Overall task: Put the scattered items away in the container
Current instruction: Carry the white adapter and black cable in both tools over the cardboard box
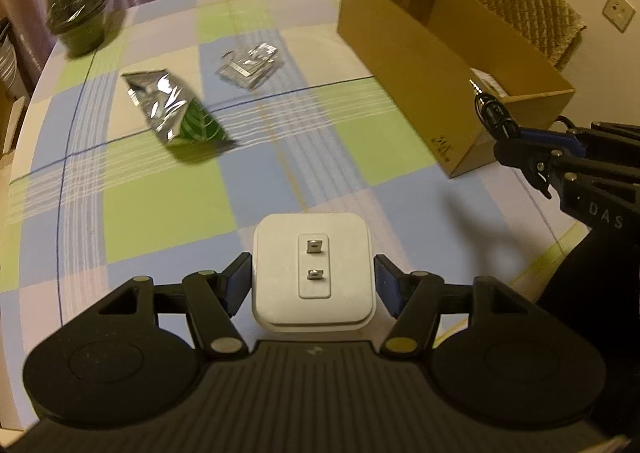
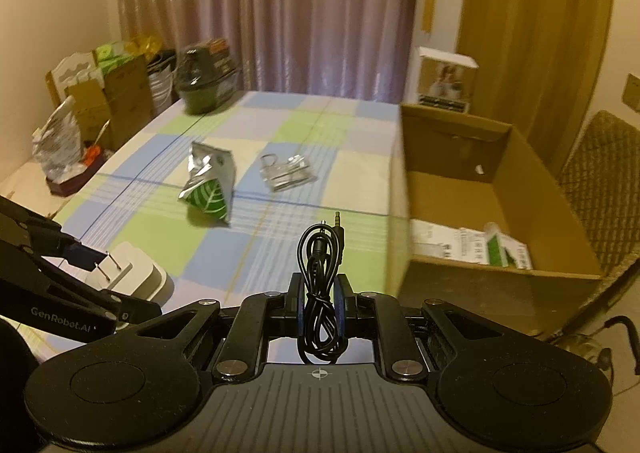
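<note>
Cardboard box (image 2: 496,189) sat far-right of both claws; right claw (image 2: 320,299), clamped shut on the coiled audio cable (image 2: 320,281), was nearer than left claw (image 1: 310,285), half-open gripping the white plug adapter (image 1: 312,273).

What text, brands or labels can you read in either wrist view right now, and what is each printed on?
"DAS": on the right gripper body, left wrist view; further letters run out of frame.
"GenRobot.AI": on the left gripper arm, right wrist view.
Black print on the cardboard box corner: too blurred to read.
Papers inside the box: too small to read.
Silver-green pouch, clear packet: print unreadable.
</note>
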`<move>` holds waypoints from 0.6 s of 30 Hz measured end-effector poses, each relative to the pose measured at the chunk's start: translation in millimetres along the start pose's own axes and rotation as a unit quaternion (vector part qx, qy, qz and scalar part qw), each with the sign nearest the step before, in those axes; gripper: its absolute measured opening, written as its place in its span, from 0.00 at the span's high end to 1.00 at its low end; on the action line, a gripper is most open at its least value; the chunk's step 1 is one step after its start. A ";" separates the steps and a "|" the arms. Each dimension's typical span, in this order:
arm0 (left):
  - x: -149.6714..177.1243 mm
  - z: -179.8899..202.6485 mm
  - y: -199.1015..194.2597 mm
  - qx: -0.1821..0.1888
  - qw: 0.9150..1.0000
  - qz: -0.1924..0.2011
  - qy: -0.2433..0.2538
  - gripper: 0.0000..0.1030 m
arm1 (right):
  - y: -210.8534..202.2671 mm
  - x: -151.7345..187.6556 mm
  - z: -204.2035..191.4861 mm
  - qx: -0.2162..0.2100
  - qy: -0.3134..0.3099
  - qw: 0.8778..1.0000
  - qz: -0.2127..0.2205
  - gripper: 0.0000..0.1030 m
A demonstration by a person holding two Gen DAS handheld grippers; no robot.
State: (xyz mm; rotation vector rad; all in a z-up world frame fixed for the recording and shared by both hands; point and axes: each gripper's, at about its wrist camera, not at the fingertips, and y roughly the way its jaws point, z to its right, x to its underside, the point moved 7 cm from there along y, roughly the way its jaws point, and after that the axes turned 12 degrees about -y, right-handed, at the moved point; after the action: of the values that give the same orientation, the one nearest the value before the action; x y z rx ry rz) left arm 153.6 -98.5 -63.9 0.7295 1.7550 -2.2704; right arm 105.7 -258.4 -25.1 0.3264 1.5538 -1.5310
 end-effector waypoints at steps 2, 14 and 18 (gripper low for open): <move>-2.5 9.3 -0.9 0.003 1.000 0.003 0.006 0.42 | -6.4 -0.1 9.2 0.007 0.005 1.000 0.004 0.84; -20.9 62.0 -1.3 0.034 0.999 0.019 0.031 0.42 | -36.2 5.6 66.3 0.051 0.032 0.998 0.016 0.84; -31.0 80.2 -3.4 0.045 0.998 0.026 0.043 0.42 | -40.9 8.3 82.6 0.063 0.041 0.997 0.016 0.84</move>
State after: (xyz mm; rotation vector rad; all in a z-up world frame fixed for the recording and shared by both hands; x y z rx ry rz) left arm 157.5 -178.1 -31.5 0.8921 1.6570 -2.3299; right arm 104.7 -343.9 10.1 0.4896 1.5100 -1.6118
